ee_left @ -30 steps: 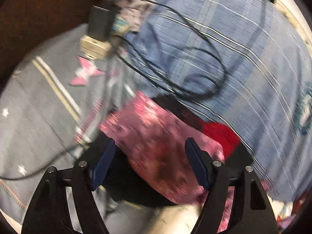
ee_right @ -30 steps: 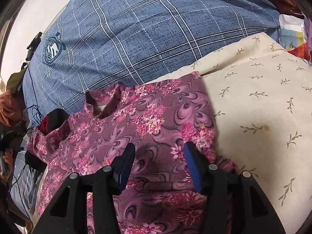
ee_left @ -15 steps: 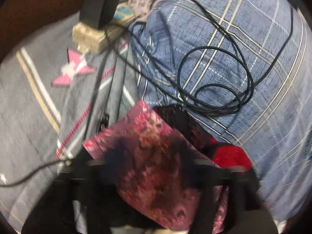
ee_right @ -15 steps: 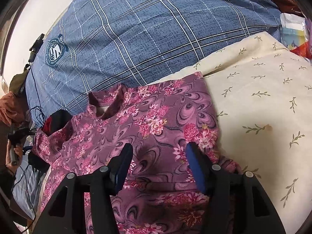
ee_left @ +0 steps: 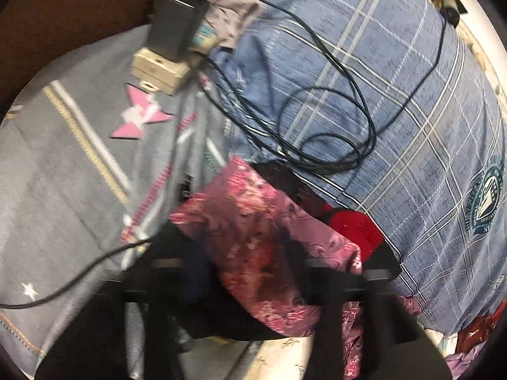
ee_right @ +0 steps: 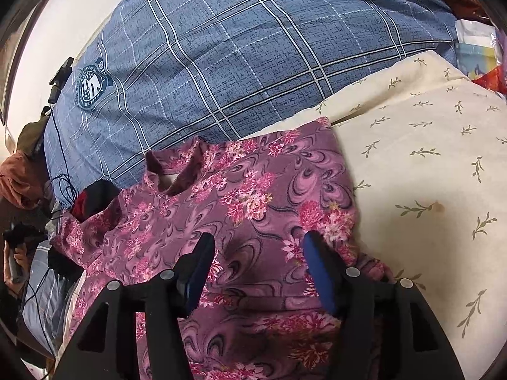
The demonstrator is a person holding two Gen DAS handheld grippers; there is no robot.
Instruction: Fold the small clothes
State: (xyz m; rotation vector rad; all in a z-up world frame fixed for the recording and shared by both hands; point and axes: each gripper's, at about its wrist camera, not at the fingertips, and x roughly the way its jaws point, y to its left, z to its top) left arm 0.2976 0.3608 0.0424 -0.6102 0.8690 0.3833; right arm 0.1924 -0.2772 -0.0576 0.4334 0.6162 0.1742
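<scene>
The floral garment (ee_right: 240, 221) lies spread on the bed, its body across the cream leaf-print pillow (ee_right: 427, 174) and its collar toward the blue plaid pillow (ee_right: 253, 57). One sleeve end (ee_left: 253, 221) reaches the bed's far side, draped over a dark bundle with a red patch (ee_left: 355, 228), just below a coil of black cable (ee_left: 323, 133).

The left gripper (ee_left: 250, 278) is badly smeared by motion here. A second ago its jaws stood wide around that sleeve; half a second ago they had snapped nearly shut; now they are opening again, with the sleeve cloth between them. Whether the pads press the cloth I cannot tell through the blur (the sleeve itself looks much as it did a second ago). I read this as a pinch that either missed or was let go, so the sleeve fold has probably not begun and a fresh grasp will be needed.

The right gripper (ee_right: 256, 259) hovers with jaws moderately wide over the garment's lower body, a touch wider than a second ago, holding nothing and otherwise unmoved. It seems to wait for the left side.
</scene>
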